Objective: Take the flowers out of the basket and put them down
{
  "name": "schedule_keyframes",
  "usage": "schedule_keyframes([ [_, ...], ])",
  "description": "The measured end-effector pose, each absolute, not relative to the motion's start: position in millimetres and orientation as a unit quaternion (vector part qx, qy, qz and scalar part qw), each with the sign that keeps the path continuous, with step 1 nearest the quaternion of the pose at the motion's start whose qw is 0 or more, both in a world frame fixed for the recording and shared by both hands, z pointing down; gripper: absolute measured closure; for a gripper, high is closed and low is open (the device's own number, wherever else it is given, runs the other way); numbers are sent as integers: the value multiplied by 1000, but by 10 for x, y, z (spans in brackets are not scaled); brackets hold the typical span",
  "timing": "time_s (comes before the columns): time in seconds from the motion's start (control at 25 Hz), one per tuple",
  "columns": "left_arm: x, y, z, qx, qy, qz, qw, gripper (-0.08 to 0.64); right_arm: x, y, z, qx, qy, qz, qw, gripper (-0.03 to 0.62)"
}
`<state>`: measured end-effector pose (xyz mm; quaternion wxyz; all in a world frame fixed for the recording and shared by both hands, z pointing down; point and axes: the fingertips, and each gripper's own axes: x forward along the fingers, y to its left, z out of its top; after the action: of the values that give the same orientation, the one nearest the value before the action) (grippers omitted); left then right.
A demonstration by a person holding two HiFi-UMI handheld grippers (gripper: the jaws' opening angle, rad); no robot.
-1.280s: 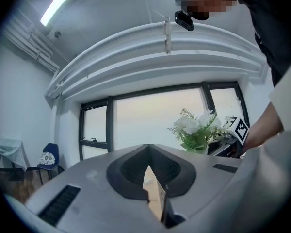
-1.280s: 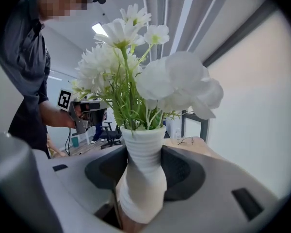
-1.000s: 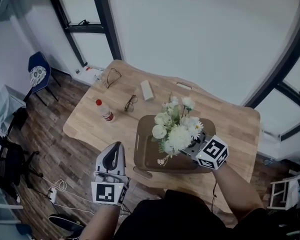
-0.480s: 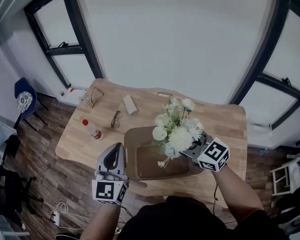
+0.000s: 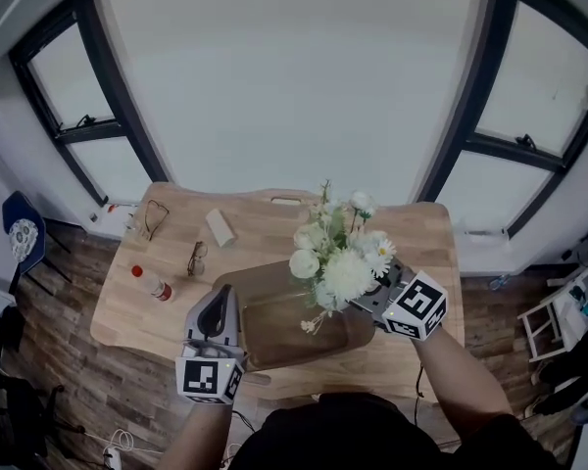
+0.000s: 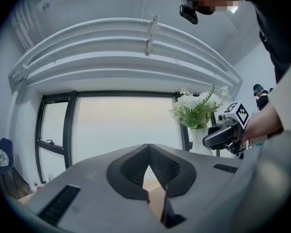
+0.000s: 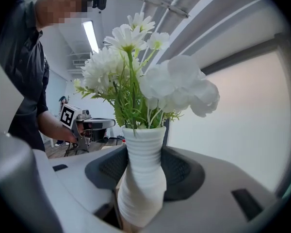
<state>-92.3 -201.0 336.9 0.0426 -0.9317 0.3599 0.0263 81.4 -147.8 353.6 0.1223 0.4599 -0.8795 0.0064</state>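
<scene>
Right gripper (image 5: 372, 293) jaws clamped on a ribbed white vase (image 7: 142, 178) holding the white flowers (image 5: 341, 262), vase upright, held over the right half of the brown basket (image 5: 272, 329); can't tell if its base touches the basket; left gripper (image 6: 146, 149) jaws closed together, nothing between them, at the basket's left edge; basket sits on the wooden surface (image 5: 122, 313); left of the basket a red-capped bottle (image 5: 149, 282), beyond its left corner eyeglasses (image 5: 196, 258) and a small white box (image 5: 220, 228)
</scene>
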Motion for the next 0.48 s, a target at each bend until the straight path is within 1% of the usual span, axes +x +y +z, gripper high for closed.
schedule_keyframes([
  [0.24, -901, -2108, 3373, -936, 348, 35, 40, 555, 892, -1431, 3460, 487, -866, -1, 119, 357],
  [0.4, -486, -1978, 3324, -939, 340, 34, 44, 555, 1373, -1230, 3409, 506, -855, 0, 112, 358],
  [0.48, -409, -1956, 3285, -942, 329, 38, 52, 555, 1452, -1190, 3399, 518, -848, -1, 110, 358],
])
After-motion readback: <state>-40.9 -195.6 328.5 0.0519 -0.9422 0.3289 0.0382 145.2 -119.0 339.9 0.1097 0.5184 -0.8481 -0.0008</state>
